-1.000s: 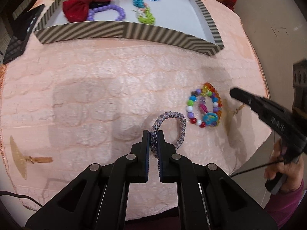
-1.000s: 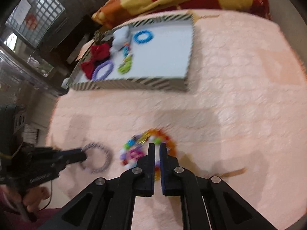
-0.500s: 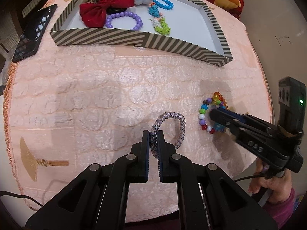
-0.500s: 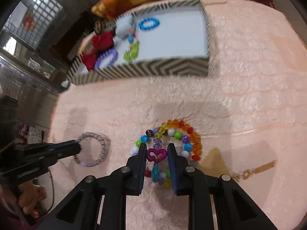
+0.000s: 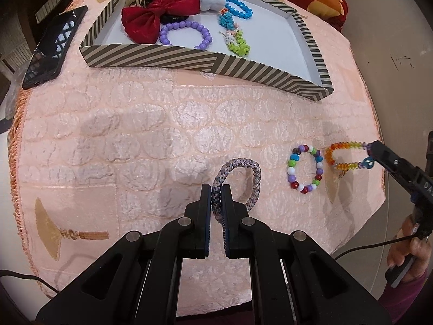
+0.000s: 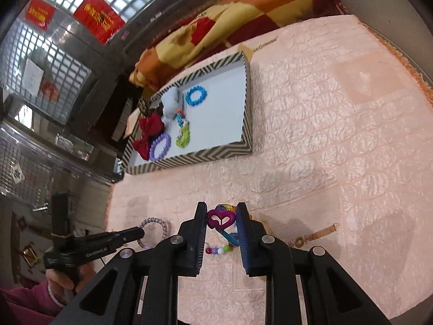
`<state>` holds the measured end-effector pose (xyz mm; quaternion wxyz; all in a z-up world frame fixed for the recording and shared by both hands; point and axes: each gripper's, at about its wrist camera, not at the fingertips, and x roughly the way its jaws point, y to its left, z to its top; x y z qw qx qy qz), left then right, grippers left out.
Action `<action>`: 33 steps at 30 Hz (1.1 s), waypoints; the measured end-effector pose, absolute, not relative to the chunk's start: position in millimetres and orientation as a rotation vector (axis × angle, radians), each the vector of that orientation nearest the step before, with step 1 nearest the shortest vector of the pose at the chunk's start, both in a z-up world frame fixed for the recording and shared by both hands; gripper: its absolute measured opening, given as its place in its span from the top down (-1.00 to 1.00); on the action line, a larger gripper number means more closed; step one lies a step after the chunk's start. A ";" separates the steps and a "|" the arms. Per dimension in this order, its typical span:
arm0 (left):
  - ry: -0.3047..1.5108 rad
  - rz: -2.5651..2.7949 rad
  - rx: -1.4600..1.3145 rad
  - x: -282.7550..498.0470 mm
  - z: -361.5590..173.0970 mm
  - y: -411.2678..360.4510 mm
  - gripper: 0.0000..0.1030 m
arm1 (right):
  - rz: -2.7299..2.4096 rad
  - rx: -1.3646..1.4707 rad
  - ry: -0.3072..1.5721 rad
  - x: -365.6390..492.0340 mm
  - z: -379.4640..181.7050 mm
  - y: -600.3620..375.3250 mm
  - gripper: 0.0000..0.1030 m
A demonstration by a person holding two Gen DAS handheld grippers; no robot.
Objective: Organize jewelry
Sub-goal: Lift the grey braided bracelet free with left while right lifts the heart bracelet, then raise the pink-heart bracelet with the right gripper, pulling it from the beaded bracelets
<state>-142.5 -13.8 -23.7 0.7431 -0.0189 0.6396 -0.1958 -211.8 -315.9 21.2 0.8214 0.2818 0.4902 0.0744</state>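
Note:
My left gripper is shut on a grey braided bracelet and holds it upright just above the pink cloth. It also shows in the right wrist view. My right gripper is shut on an orange beaded bracelet with a purple heart charm. In the left wrist view that bracelet hangs lifted from the right gripper. A multicoloured bead bracelet lies flat on the cloth between them. The striped tray at the back holds several pieces.
In the tray lie a red bow, a purple bead bracelet, a blue bracelet and a green charm. A black phone lies left of the tray. The cloth edge drops off at right.
My right gripper has closed on the orange heart bracelet and lifted it off the multicoloured one, moving right. My left gripper still holds the braided bracelet and has risen slightly.

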 end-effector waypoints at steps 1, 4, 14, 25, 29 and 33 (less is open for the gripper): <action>1.401 -0.427 -0.042 -141.9 -23.2 -12.7 0.89 | 0.157 0.602 1.039 -213.7 22.6 -317.2 0.60; 1.398 -0.420 -0.043 -141.9 -21.5 -9.4 0.89 | 0.161 0.607 1.034 -214.4 24.9 -317.3 0.60; 1.403 -0.358 -0.074 -142.7 -21.5 22.4 0.89 | 0.177 0.601 1.019 -213.4 33.2 -317.1 0.60; 1.390 -0.298 -0.098 -140.0 -15.7 49.6 0.89 | 0.198 0.589 1.017 -201.7 36.4 -313.0 0.60; 1.380 -0.297 -0.099 -137.0 -11.2 51.6 0.89 | 0.203 0.583 1.017 -197.4 37.5 -310.8 0.60; 1.367 -0.301 -0.100 -133.3 -4.5 52.7 0.89 | 0.202 0.581 1.014 -192.3 39.3 -309.5 0.60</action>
